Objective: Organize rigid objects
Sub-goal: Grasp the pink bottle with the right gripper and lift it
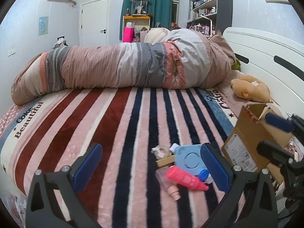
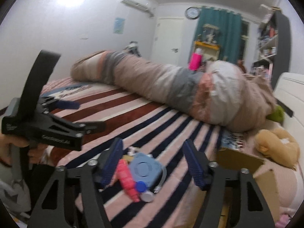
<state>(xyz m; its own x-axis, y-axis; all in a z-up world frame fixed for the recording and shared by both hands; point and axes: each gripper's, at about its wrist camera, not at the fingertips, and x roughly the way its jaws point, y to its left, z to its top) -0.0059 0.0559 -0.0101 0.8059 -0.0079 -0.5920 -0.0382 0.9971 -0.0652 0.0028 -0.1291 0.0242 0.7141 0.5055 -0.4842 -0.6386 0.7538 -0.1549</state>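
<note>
A small pile lies on the striped blanket: a pink tube, a flat light-blue device, a blue-capped bottle, a clear pink bottle and a gold box. An open cardboard box stands to the right of the pile. My left gripper is open and empty, low over the blanket just before the pile. My right gripper is open and empty, hovering above the pile; it also shows in the left wrist view beside the box.
A rolled quilt lies across the far side of the bed. A tan plush toy rests by the white headboard. The left gripper shows in the right wrist view.
</note>
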